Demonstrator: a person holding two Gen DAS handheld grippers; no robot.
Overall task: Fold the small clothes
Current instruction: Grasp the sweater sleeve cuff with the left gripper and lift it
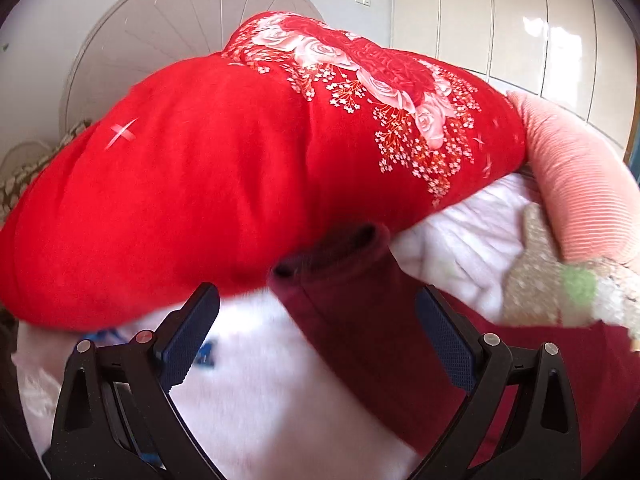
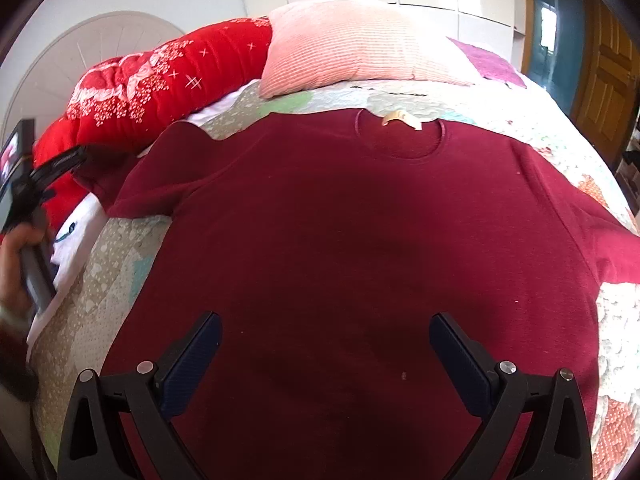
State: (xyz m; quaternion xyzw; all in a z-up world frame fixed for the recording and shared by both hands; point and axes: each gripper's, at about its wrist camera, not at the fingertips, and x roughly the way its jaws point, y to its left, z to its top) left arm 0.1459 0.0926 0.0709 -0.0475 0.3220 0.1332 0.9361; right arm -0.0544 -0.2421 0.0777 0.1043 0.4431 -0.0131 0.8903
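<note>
A dark maroon T-shirt lies spread flat, front up, on a patchwork quilt, its round neckline at the far end with a pale label showing inside the collar; the knit looks soft and matte, smooth across the body, with both short sleeves laid outward. The left sleeve ends in a hemmed, tube-shaped cuff whose opening faces away from the camera, resting on white fabric just near a plump red quilt printed with pink roses; a ribbed pink pillow sits at the far side beyond the collar. The left gripper has its fingers spread wide with that sleeve lying between them, the blue textured pads clear of the cloth; a hand grips its handle at the left. The right gripper hovers over the shirt's near, lower body, its fingers likewise wide apart and holding nothing.
</note>
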